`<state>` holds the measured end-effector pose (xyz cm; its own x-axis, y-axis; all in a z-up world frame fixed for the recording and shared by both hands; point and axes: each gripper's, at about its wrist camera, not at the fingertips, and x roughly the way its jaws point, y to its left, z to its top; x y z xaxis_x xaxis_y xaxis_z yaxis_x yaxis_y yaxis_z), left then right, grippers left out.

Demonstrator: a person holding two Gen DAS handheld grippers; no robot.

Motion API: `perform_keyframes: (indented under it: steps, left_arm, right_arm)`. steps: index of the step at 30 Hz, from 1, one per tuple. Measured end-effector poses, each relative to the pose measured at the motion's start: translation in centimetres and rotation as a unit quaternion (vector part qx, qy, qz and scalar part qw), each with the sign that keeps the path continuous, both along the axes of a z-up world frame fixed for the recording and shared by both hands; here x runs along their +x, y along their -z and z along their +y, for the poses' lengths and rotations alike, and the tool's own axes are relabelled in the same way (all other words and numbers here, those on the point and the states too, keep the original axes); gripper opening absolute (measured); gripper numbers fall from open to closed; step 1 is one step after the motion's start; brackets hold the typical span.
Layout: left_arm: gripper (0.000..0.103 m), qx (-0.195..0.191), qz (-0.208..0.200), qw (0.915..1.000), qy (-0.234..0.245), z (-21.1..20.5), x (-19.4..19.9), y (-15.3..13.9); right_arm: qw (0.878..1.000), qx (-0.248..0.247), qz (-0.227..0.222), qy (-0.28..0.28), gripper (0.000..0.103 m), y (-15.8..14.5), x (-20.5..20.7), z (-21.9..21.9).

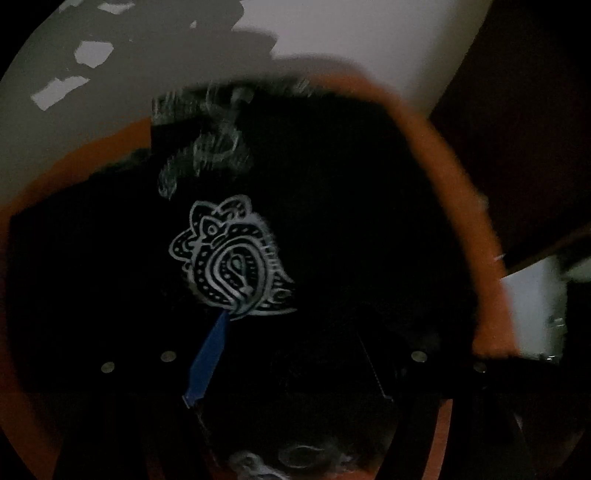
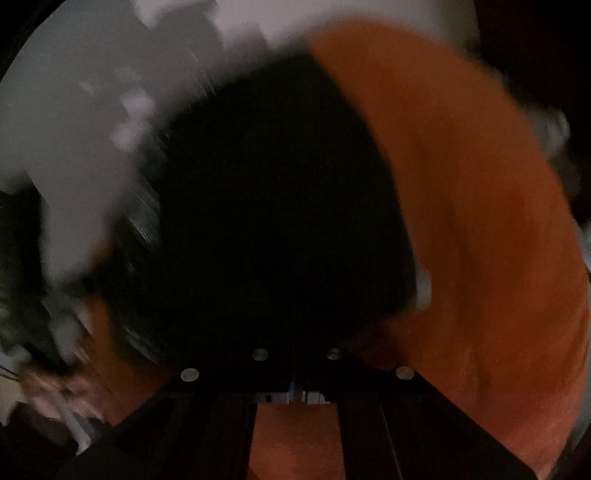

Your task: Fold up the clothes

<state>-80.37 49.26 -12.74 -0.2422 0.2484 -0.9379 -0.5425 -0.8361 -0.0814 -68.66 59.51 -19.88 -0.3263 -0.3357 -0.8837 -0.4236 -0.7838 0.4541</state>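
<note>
- The black cloth (image 1: pixel 332 221) with a white swirly print (image 1: pixel 231 258) fills the space right in front of the left gripper (image 1: pixel 288 332) and spreads out ahead of it and to both sides.
- The print sits just past the fingers, a bit to their left. More white print (image 1: pixel 210 144) shows farther ahead, so the pattern runs straight away from the fingers.
- I cannot tell which way the cloth's long side runs — it is too dark and bunched.
- A blue finger pad (image 1: pixel 210 354) pokes up to the bottom of the print and touches the cloth. The other finger is lost in the dark, so I cannot tell how wide the left gripper is or if it holds the cloth.
- An orange surface (image 1: pixel 465 206) shows around the cloth, ahead and to the right. A pale wall (image 1: pixel 351 33) is beyond it.
- In the right wrist view the same black cloth (image 2: pixel 280 206) lies right ahead of the right gripper (image 2: pixel 297 369), very blurry.
- The two dark fingers sit close together — the tips are hidden, so I cannot tell if they pinch the cloth.
- The orange surface (image 2: pixel 461 221) is to the right of the fingers and between them.
</note>
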Motion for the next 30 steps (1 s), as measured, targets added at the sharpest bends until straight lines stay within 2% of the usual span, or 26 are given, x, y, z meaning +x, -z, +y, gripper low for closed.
perform_keyframes:
  steps: [1, 2, 6, 9, 12, 14, 16, 18, 19, 21, 23, 25, 26, 28, 30]
  left_arm:
    - [0.073, -0.003, 0.002, 1.0000, 0.000, 0.4, -0.1, 0.1]
    - [0.073, -0.001, 0.007, 1.0000, 0.003, 0.7, 0.1, -0.1]
    - [0.073, 0.011, 0.012, 0.9998, 0.006, 1.3, 1.0, -0.6]
    - [0.073, 0.032, -0.005, 0.9993, -0.018, 0.4, 1.6, -1.3]
    - [0.073, 0.057, -0.019, 0.9976, -0.035, -1.1, 2.9, -3.1]
    - [0.073, 0.061, -0.012, 0.9975, -0.034, -3.3, 3.6, -4.2]
    - [0.073, 0.053, 0.006, 0.9982, -0.027, -4.5, 4.5, -5.5]
    - [0.073, 0.048, 0.012, 0.9984, -0.025, -7.3, 3.4, -5.8]
    - [0.073, 0.047, 0.010, 0.9985, -0.028, -9.9, 1.9, -5.0]
    - [0.073, 0.051, -0.009, 0.9979, -0.038, -13.6, 0.9, -5.4]
    - [0.073, 0.053, -0.025, 0.9971, -0.049, -18.6, 3.2, -6.1]
    - [0.073, 0.051, -0.032, 0.9967, -0.054, -19.6, 2.0, -6.4]
    - [0.073, 0.049, -0.033, 0.9967, -0.056, -20.1, 1.6, -6.9]
    - [0.073, 0.047, -0.029, 0.9968, -0.059, -20.9, 1.1, -8.2]
    - [0.073, 0.041, -0.023, 0.9969, -0.064, -22.2, 0.9, -10.1]
  right_arm:
    - [1.000, 0.002, -0.029, 0.002, 0.002, 0.8, 0.5, -0.4]
    - [1.000, 0.003, -0.026, 0.004, 0.003, 0.6, 1.3, -0.6]
    - [1.000, 0.011, 0.014, 0.012, 0.003, -1.2, 3.9, -1.3]
    - [0.998, 0.011, 0.051, 0.029, 0.003, -2.8, 4.9, -1.5]
    - [0.996, 0.024, 0.069, 0.042, 0.003, -4.2, 5.1, -1.9]
    - [0.995, 0.037, 0.075, 0.049, 0.003, -5.0, 4.9, -2.5]
    - [0.994, 0.074, 0.069, 0.038, 0.003, -6.2, 3.6, -3.9]
    - [0.991, 0.113, 0.061, 0.026, 0.003, -7.5, 2.2, -5.4]
    - [0.989, 0.132, 0.057, 0.020, 0.003, -8.1, 1.5, -6.1]
    - [0.984, 0.170, 0.048, 0.008, 0.003, -9.4, 0.1, -7.6]
    - [0.978, 0.206, 0.017, -0.015, 0.004, -10.9, -0.8, -9.5]
    - [0.976, 0.216, -0.003, -0.033, 0.004, -12.2, -1.7, -11.5]
    - [0.974, 0.222, -0.008, -0.037, 0.006, -13.2, -2.0, -12.4]
    - [0.972, 0.231, -0.011, -0.038, 0.018, -15.2, -2.6, -14.2]
    - [0.972, 0.233, -0.006, -0.033, 0.041, -17.4, -3.3, -15.8]
